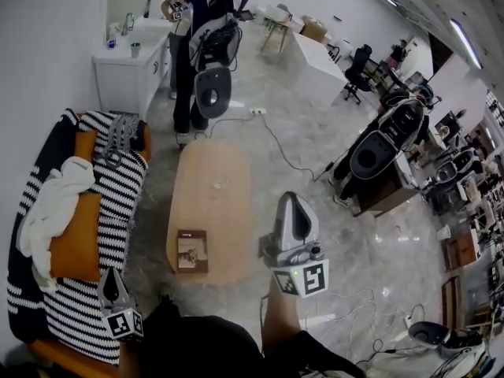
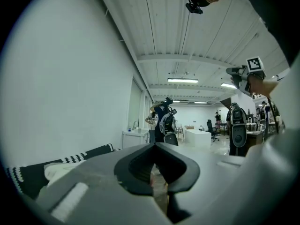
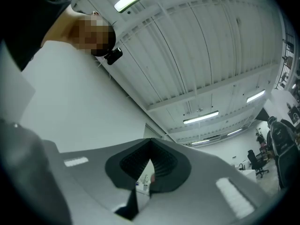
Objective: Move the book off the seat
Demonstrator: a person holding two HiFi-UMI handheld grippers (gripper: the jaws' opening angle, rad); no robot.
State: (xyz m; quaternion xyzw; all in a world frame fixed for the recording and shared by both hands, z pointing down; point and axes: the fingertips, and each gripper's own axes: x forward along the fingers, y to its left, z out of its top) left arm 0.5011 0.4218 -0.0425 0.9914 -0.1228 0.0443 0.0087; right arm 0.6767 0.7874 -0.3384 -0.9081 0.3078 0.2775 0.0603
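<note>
Both jaw pairs are closed and empty: the right tool [image 1: 290, 201] sits by the near right edge of the wooden surface [image 1: 214, 211], the left tool [image 1: 110, 276] over the striped sofa [image 1: 118, 187] at left. The book [image 1: 192, 250] lies flat on the surface's near end.

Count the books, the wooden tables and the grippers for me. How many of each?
book: 1
wooden table: 1
grippers: 2, the left gripper and the right gripper
Total: 4
</note>
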